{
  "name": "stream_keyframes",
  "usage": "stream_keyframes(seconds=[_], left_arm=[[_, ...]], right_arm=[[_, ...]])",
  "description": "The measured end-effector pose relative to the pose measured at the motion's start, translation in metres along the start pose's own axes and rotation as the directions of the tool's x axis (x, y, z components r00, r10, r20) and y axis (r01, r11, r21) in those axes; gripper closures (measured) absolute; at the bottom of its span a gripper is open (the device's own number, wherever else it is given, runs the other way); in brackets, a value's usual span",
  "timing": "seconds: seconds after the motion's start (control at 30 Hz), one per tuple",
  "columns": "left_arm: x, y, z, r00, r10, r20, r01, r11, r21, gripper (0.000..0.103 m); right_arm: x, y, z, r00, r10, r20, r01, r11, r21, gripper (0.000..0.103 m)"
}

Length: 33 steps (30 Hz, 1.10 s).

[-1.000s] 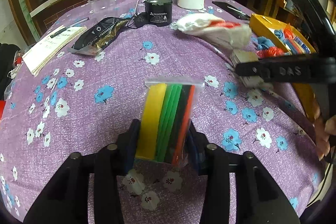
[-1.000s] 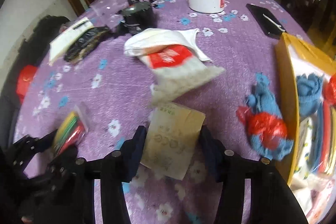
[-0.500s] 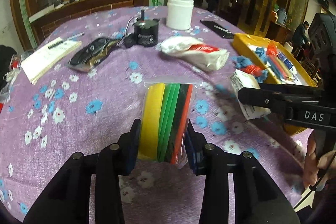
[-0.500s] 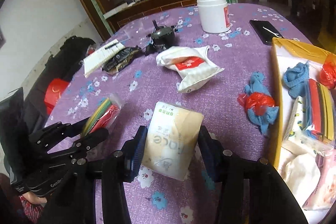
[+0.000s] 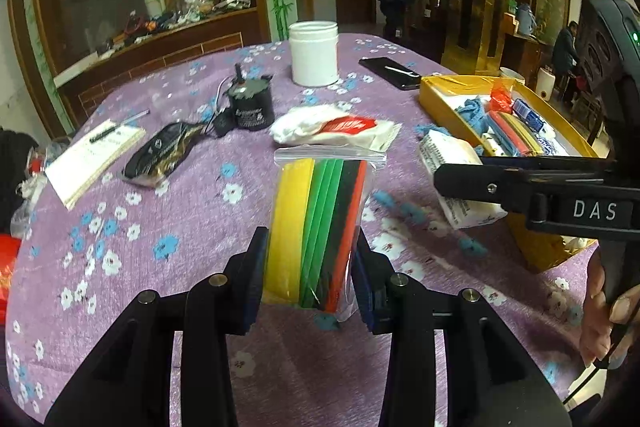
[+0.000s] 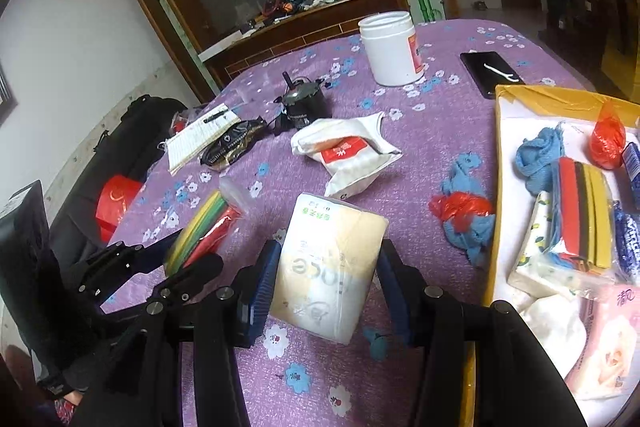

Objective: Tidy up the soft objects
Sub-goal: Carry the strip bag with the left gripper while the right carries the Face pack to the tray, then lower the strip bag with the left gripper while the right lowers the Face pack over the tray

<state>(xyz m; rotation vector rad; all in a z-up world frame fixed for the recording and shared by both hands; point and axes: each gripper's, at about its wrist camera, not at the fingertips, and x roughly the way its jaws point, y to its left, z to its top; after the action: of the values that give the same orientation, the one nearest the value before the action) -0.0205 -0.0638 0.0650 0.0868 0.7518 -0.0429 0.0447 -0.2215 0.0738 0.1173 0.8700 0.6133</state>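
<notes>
Both grippers loaded; yellow box (image 6: 505, 163) lying to the right.
Right gripper (image 6: 326, 281), nearer, is clamping tissue pack (image 6: 330, 267); left gripper (image 5: 308, 277) is gripping upright bagged foam sheets (image 5: 316, 227).

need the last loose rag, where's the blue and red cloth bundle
In the right wrist view the blue and red cloth bundle lies on the purple tablecloth, just left of the yellow box, right of the held tissue pack.

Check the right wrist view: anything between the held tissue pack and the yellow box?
Yes: a blue cloth bundled with red plastic lies on the tablecloth between the tissue pack and the yellow box.
</notes>
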Motion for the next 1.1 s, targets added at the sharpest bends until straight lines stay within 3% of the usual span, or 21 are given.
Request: stream_keyframes(seconds=[0.83, 1.1], left_arm=[[-0.008, -0.074, 0.031, 0.998, -0.047, 0.034, 0.041, 0.986, 0.159, 0.067], [-0.008, -0.115, 0.048, 0.99, -0.136, 0.024, 0.128, 0.971, 0.201, 0.067]], right_arm=[[-0.062, -0.069, 0.008, 0.989, -0.043, 0.141, 0.023, 0.99, 0.138, 0.053], [-0.104, -0.12, 0.006, 0.97, -0.123, 0.212, 0.072, 0.969, 0.235, 0.053]])
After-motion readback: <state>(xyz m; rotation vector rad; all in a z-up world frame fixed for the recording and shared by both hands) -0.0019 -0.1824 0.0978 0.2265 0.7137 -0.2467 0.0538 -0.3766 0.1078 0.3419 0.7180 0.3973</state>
